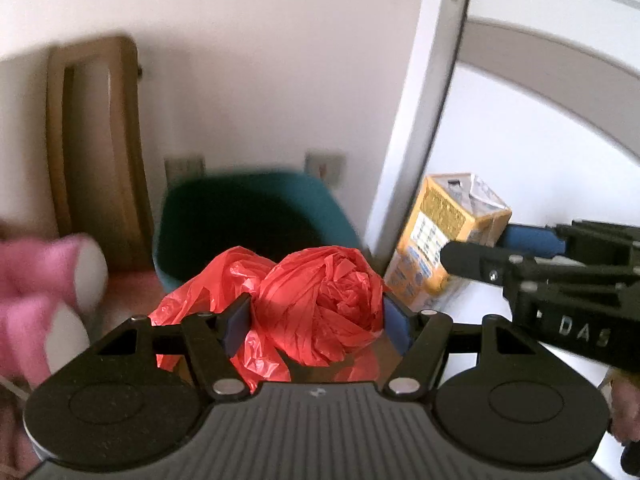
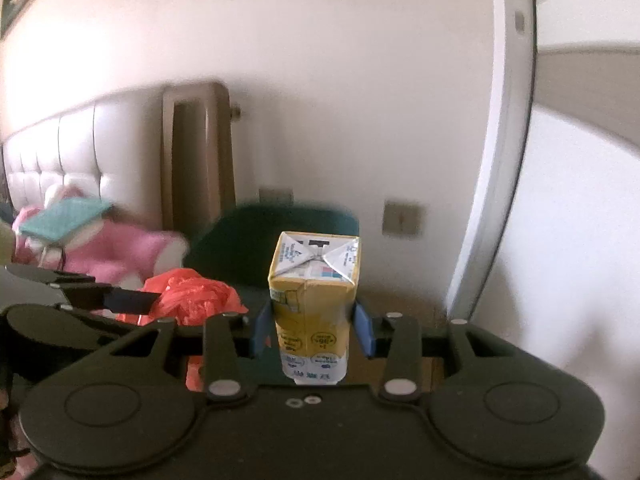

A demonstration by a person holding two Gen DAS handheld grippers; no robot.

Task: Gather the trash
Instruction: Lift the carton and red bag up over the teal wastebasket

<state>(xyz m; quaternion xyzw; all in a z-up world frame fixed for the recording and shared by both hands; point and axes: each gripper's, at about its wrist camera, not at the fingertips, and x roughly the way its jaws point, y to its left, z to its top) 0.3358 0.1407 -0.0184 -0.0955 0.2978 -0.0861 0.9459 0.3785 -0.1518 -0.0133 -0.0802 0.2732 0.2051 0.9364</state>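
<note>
My left gripper (image 1: 316, 320) is shut on a crumpled red plastic bag (image 1: 320, 300) and holds it in the air. My right gripper (image 2: 314, 328) is shut on a yellow and white drink carton (image 2: 314, 300), held upright. A dark green bin (image 1: 252, 224) stands ahead by the wall, just beyond both grippers; it also shows in the right wrist view (image 2: 264, 236). The carton (image 1: 444, 248) and the right gripper (image 1: 476, 248) show at the right of the left wrist view. The red bag (image 2: 192, 296) and the left gripper's finger (image 2: 124, 300) show at the left of the right wrist view.
A white door frame (image 1: 424, 120) stands right of the bin. A wooden panel (image 1: 96, 152) leans on the wall at left. Pink plush things (image 2: 112, 248) lie on a bed with a padded headboard (image 2: 68, 160). Wall sockets (image 2: 402, 218) sit above the bin.
</note>
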